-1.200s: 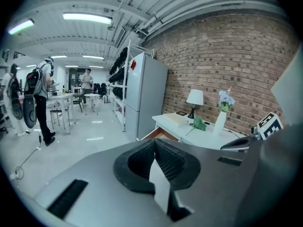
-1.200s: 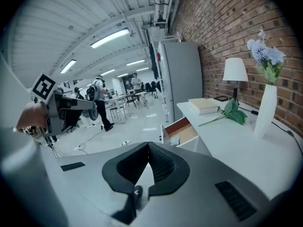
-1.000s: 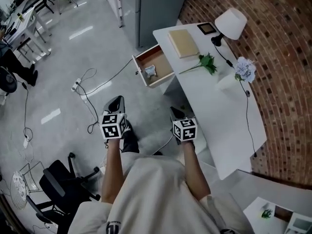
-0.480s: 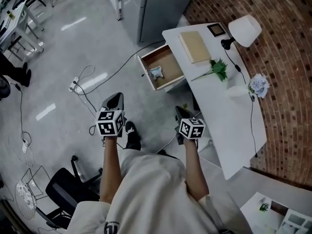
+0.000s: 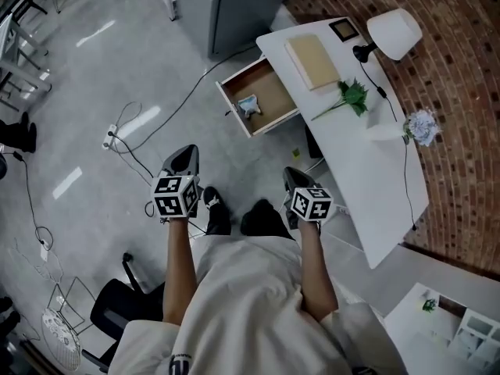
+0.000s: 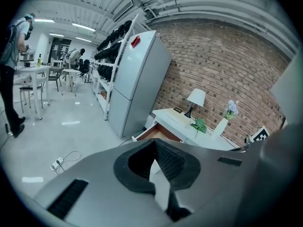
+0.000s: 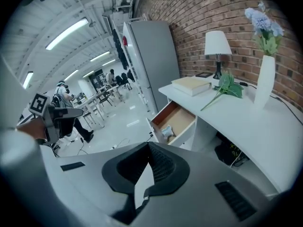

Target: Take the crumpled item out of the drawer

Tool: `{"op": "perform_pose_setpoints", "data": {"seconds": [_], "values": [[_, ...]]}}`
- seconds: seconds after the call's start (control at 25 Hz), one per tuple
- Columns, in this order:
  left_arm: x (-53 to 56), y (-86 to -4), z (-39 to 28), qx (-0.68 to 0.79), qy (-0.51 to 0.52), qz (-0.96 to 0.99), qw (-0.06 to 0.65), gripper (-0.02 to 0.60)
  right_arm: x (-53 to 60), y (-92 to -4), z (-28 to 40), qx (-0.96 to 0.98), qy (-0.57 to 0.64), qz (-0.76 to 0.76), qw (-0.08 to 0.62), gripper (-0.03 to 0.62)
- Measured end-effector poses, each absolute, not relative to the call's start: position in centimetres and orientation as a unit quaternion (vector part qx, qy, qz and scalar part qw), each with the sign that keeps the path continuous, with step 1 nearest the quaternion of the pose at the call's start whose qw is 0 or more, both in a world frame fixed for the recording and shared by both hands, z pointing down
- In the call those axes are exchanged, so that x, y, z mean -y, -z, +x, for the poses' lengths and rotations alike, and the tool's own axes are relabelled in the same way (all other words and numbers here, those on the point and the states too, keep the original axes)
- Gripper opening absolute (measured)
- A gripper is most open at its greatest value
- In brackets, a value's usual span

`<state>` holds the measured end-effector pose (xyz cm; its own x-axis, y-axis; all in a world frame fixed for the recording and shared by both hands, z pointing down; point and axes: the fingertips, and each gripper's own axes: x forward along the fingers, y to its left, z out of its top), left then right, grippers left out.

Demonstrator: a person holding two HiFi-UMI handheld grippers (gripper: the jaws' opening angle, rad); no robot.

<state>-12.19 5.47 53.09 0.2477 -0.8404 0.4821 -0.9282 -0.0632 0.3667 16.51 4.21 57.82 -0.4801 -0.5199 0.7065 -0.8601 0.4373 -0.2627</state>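
On the grey floor at the left a power strip (image 5: 109, 137) lies with its cable trailing; nearer the person, the left gripper (image 5: 185, 156) points forward and down, its jaws drawn together with nothing between them. Ahead of both grippers the drawer (image 5: 236, 109) stands pulled out of the white desk (image 5: 367, 170); the crumpled item (image 5: 249, 105) (pale, bluish-grey) lies inside on the brown bottom, nearer the front panel, well apart from either gripper. The right gripper (image 5: 294, 178) is held just beside the desk's edge, jaws likewise closed and empty; on the desktop are a book (image 5: 312, 61), a green sprig (image 5: 353, 96) and a lamp (image 5: 394, 33).
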Motion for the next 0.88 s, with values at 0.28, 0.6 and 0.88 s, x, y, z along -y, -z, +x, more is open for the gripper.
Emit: {"op": "perform_pose_setpoints", "data": {"seconds": [0.28,0.6,0.88], "values": [[-4.0,-52.8,-11.3,0.590,-0.056,0.743,0.311,0.015,-2.7,-57.9,15.6,0.805,-0.307,0.430,0.269,0.026],[-1.2,-52.0,-8.9,0.513,-0.074,0.792,0.322,0.015,2.3,-56.9,12.0,0.841,-0.267,0.396,0.254,0.025],[3.1,-53.0,-8.9,0.532,-0.101,0.777,0.322,0.015,8.3,-56.7,9.9,0.854,-0.276,0.371,0.240,0.025]]}}
